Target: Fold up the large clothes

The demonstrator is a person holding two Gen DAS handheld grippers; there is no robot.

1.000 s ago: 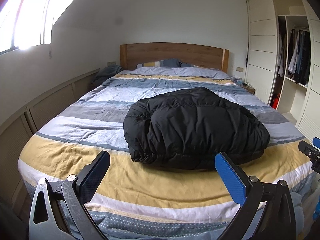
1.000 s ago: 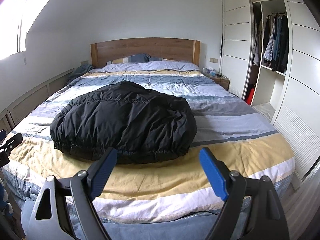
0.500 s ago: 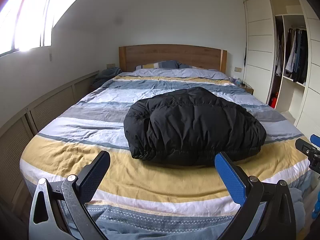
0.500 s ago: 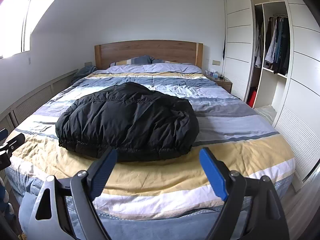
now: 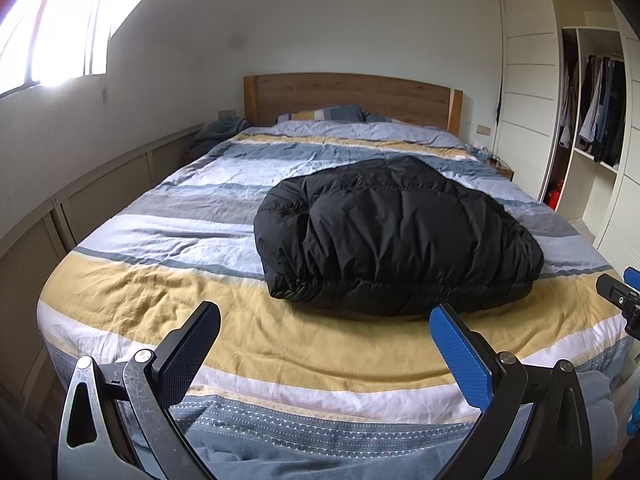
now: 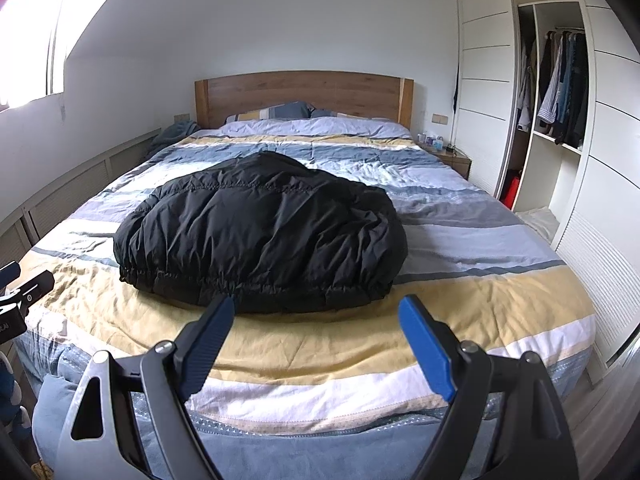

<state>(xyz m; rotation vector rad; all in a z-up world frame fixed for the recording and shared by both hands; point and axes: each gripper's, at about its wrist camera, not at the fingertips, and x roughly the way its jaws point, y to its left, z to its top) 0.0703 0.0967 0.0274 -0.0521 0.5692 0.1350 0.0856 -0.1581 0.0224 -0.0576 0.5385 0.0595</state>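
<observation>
Puffy black quilted jacket bundled on striped bed, both hand-held grippers wide apart, empty.

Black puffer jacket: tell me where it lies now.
The black puffer jacket lies bundled on the striped bed, near its foot, ahead of both open grippers.

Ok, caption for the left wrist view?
Open left gripper held short of a folded black jacket on a striped bed.
</observation>
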